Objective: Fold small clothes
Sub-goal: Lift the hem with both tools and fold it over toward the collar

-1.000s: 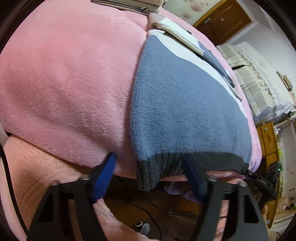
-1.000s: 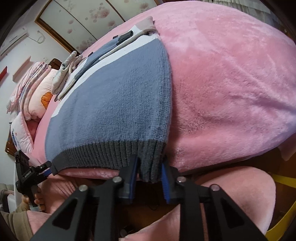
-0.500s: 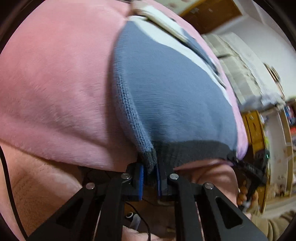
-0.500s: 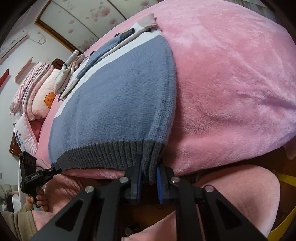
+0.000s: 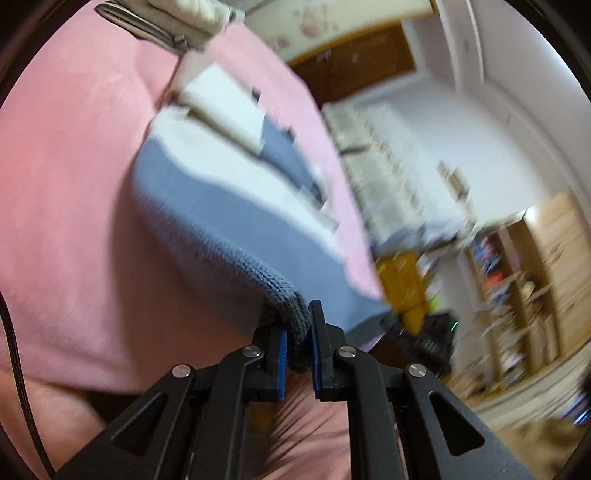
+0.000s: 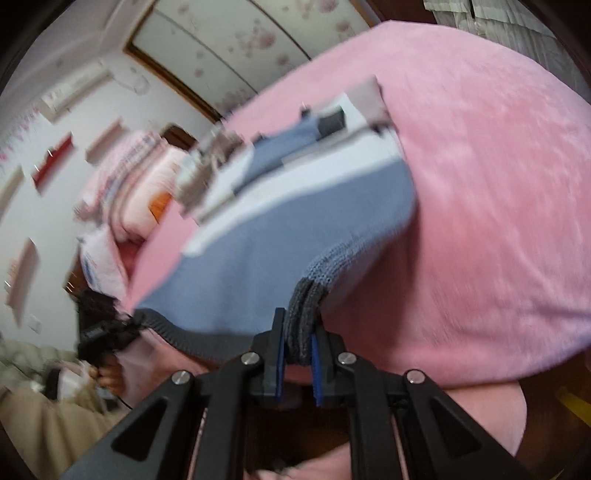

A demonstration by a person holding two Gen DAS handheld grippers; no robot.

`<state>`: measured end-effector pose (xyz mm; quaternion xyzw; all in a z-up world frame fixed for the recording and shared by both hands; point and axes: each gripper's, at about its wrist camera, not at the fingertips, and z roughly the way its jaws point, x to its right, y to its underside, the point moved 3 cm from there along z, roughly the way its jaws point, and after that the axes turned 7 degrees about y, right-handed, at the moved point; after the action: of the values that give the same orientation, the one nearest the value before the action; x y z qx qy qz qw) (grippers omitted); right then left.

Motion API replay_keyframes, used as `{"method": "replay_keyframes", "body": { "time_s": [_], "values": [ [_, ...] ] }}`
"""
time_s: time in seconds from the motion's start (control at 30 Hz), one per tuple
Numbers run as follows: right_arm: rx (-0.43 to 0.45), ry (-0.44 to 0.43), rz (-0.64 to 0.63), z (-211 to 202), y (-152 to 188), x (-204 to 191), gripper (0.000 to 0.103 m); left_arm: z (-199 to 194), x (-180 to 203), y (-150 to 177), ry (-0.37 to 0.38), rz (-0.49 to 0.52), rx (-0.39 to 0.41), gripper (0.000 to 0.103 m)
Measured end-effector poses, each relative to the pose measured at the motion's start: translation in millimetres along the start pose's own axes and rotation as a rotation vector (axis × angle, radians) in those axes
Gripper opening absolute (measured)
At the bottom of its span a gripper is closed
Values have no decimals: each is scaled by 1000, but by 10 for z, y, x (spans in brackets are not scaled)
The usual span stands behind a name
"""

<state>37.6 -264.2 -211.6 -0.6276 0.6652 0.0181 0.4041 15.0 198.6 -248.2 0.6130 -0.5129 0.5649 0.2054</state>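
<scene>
A small blue-grey and white knit sweater [image 5: 229, 206] with a dark grey ribbed hem lies on a pink fleece blanket [image 5: 70, 192]. My left gripper [image 5: 298, 343] is shut on the hem's left corner and holds it lifted off the blanket. In the right wrist view the sweater [image 6: 266, 236] shows again, and my right gripper [image 6: 298, 350] is shut on the hem's right corner, also raised. The near half of the sweater hangs between the two grippers. The left gripper also shows at the far left of the right wrist view [image 6: 99, 332].
Folded clothes [image 5: 177, 22] lie at the blanket's far edge. Pink pillows and bedding [image 6: 125, 192] sit beyond the sweater at left. A second bed with white ruffled cover [image 5: 391, 177] and wooden cabinets [image 5: 546, 266] stand to the right.
The left gripper closed on the hem's corner. Both grippers then lifted the hem up off the blanket and forward; the views are blurred by motion.
</scene>
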Motion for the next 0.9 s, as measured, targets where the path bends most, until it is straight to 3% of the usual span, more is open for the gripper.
{"method": "replay_keyframes", "body": {
  "time_s": [0.17, 0.4, 0.67, 0.9],
  "values": [
    [108, -82, -1, -9, -645, -228, 10, 181, 156, -562, 53, -57, 163, 8],
    [198, -38, 43, 364, -1702, -131, 10, 557, 11, -1778, -125, -109, 304, 8],
    [179, 63, 95, 1324, -2642, 52, 10, 1257, -405, -2869, -263, -150, 319, 8],
    [153, 114, 185, 1831, -2943, 333, 10, 1624, -845, -3278, -310, -219, 323, 8]
  ]
}}
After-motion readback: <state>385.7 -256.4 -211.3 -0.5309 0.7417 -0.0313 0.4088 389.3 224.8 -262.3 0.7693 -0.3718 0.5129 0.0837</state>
